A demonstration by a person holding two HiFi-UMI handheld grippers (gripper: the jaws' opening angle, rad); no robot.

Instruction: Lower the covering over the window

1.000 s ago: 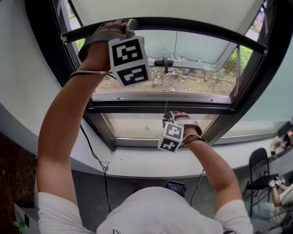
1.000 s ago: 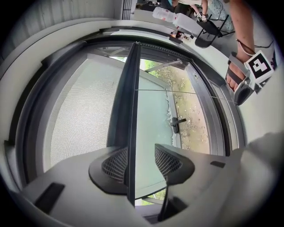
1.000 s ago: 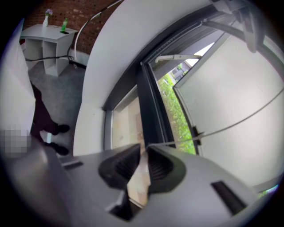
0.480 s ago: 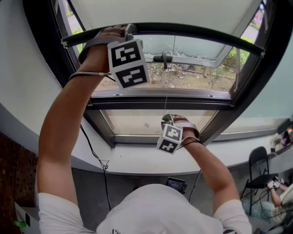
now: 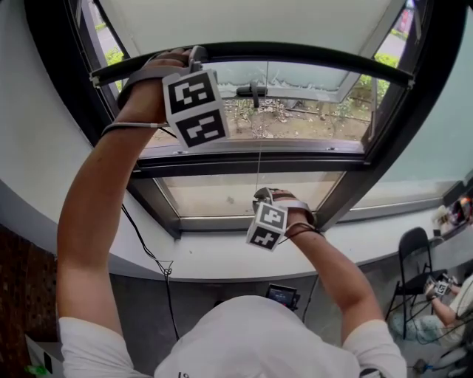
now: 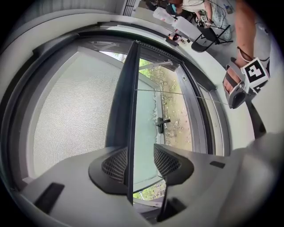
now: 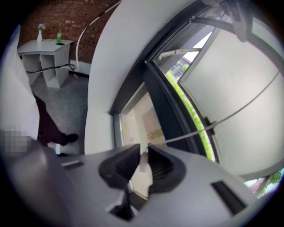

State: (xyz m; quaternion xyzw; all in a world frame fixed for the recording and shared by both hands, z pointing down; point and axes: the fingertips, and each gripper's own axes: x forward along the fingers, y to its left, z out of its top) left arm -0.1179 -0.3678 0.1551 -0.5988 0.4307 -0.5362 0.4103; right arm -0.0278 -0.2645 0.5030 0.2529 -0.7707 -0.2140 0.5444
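We see the blind (image 5: 244,18) only partway down. Its pale fabric covers the top of the window, and its dark bottom bar (image 5: 310,53) runs across the upper pane just above the handle (image 5: 253,91). The glass below it is uncovered down to the sill (image 5: 222,258). The left gripper (image 5: 194,53) is up at the bar, toward its left end, with the arm raised. In the left gripper view the bar (image 6: 123,106) runs edge-on between the jaws, which stand moderately apart. The bar lies against the pad at that view's left. The other pad is clear of it, with glass showing in the gap, so we read no clamp. The right gripper (image 5: 260,193) sits lower, in front of the lower pane and under the dark crosspiece of the window frame (image 5: 222,164). A thin pull cord (image 5: 260,148) runs from it straight up to the bar. In the right gripper view the jaws are narrow, nipped on a small pale toggle (image 7: 143,162) at the cord's end, and the cord goes off stretched across the blind fabric. From the left gripper view we also see the right gripper well apart from the left one, with the cord stretched between it and the bar.
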